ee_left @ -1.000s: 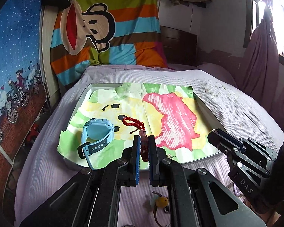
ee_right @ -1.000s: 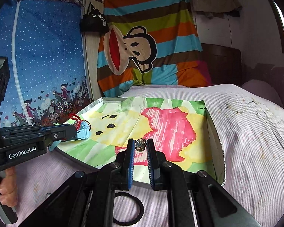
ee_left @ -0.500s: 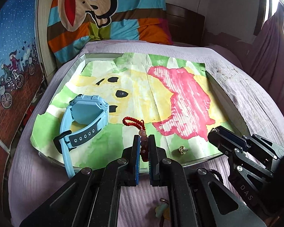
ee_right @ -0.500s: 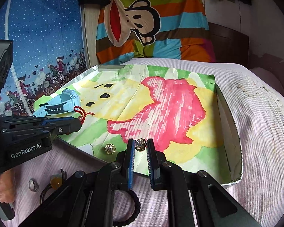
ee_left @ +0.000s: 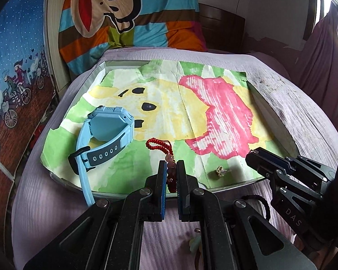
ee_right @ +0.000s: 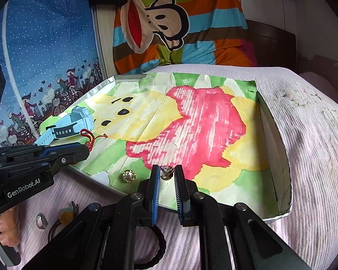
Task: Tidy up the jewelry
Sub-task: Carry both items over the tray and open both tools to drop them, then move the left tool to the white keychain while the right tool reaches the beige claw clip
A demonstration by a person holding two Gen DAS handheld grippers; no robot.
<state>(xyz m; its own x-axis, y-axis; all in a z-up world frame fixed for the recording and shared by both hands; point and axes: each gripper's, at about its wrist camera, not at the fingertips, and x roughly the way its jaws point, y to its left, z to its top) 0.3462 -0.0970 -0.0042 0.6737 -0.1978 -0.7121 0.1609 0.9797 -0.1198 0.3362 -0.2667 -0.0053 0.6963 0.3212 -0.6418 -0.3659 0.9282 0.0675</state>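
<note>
A shallow tray (ee_left: 272, 117) lined with a painted paper lies on the bed. My left gripper (ee_left: 170, 168) is shut on a red beaded charm (ee_left: 160, 145) and holds it over the tray's near edge; it also shows in the right wrist view (ee_right: 87, 135). A light blue watch (ee_left: 106, 135) lies in the tray at the left. My right gripper (ee_right: 166, 173) is shut on a small gold earring (ee_right: 166, 172) over the tray's front. A second gold earring (ee_left: 220, 170) lies on the paper beside it, also seen in the right wrist view (ee_right: 128, 176).
On the bedspread in front of the tray lie a black hair tie (ee_right: 155, 245), a silver ring (ee_right: 41, 221) and an amber bead piece (ee_right: 65, 216). A striped monkey-print blanket (ee_left: 128, 15) is at the headboard. A blue patterned wall (ee_right: 45, 56) runs along the left.
Both grippers have moved forward and lower over the tray's near edge, each holding its piece. The second earring on the paper has come into view.
</note>
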